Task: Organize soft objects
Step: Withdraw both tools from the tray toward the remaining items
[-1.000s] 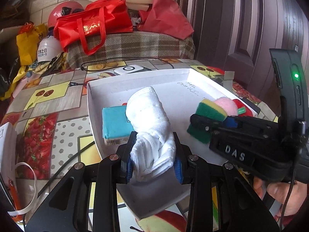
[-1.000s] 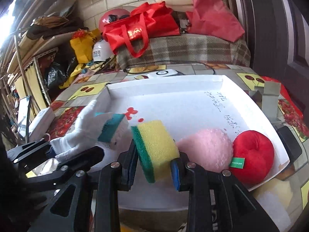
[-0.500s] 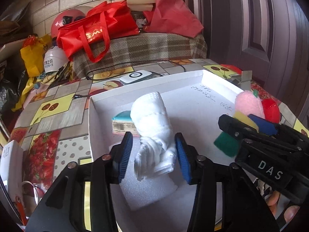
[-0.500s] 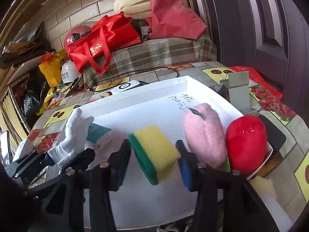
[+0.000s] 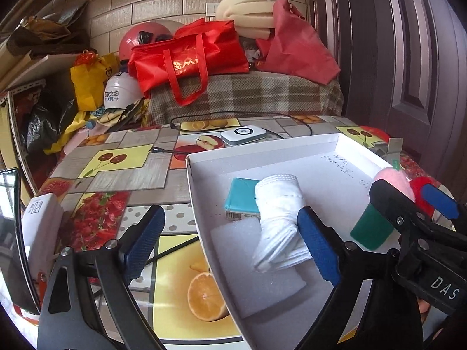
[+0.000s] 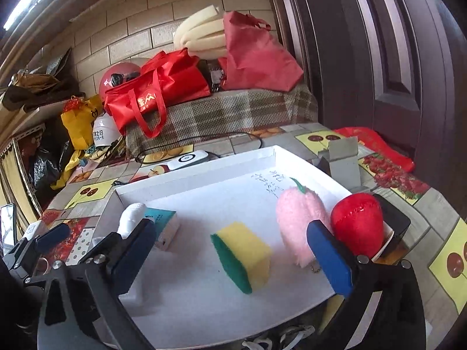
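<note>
Sponge (image 6: 243, 255) free in tray (image 6: 204, 183) | right gripper (image 6: 233, 256) jaws just opened wide, angled down

Left wrist view: right claw (image 5: 408, 201) covers most of the sponge (image 5: 370, 230) — only its green end shows. Handwriting on the white tray (image 6: 204, 183) too small to read. Right wrist view: left claw (image 6: 96, 234) hides the lower white cloth (image 6: 131, 218).

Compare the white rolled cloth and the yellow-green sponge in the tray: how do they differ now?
The white rolled cloth is a limp, creased roll; the yellow-green sponge is a firm, square-edged block. The cloth is all white; the sponge has a yellow body and a green scrub face. The cloth's lower end lies on a foam sheet; the sponge sits on the white tray. Neither is gripped.
</note>
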Motion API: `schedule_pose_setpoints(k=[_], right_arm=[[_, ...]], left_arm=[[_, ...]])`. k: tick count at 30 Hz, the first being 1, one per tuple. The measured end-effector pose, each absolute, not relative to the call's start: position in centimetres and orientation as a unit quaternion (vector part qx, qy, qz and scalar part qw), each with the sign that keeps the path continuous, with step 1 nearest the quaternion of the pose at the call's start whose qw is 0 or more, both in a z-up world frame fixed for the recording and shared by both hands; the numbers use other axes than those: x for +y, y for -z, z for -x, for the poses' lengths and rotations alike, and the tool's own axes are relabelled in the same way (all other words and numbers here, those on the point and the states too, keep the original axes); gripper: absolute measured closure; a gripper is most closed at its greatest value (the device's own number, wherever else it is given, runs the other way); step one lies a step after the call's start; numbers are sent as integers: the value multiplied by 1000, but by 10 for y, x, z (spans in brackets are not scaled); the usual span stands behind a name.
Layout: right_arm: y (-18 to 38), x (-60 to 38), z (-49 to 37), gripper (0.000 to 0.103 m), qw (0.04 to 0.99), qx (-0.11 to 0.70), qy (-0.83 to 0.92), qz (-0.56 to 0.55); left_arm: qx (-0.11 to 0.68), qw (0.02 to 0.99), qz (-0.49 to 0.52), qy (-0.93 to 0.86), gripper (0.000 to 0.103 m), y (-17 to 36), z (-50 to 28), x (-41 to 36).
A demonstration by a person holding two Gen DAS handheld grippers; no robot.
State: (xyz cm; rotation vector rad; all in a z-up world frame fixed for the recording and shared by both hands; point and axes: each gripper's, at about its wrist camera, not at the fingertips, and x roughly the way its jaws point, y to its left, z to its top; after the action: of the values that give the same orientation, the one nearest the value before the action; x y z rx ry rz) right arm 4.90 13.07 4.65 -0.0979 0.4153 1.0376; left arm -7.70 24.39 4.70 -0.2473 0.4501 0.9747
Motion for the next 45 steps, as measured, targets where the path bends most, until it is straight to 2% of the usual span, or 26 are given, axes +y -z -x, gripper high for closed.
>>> schedule_pose_setpoints(k=[5, 11, 13, 14, 18, 23, 30, 37, 45], right_arm=[[-54, 120, -30, 0, 858, 133, -493, 48], [-55, 97, -24, 0, 862, 130, -487, 42], [-54, 91, -22, 0, 861, 132, -488, 51], [-53, 89, -19, 0, 859, 132, -489, 67], [-54, 65, -8, 0, 851, 105, -509, 78], [-52, 29, -22, 0, 845, 116, -517, 76], [-53, -18, -66, 0, 857, 134, -492, 71], [-44, -42, -112, 0, 834, 212, -501, 92], [-38, -7, -108, 0, 809, 228, -526, 134]], left_arm=[[203, 851, 124, -467, 10, -47, 89, 239], [188, 865, 122, -449, 10, -49, 105, 226], [167, 875, 129, -436, 1, -51, 116, 221], [160, 879, 137, -428, 0, -51, 122, 220], [159, 897, 156, -381, 0, -51, 139, 211], [164, 917, 121, -344, 0, -55, 143, 185], [217, 946, 64, -233, 0, -53, 125, 151], [318, 934, 67, -147, 0, -33, 88, 144], [333, 934, 10, -127, 0, -31, 72, 121]])
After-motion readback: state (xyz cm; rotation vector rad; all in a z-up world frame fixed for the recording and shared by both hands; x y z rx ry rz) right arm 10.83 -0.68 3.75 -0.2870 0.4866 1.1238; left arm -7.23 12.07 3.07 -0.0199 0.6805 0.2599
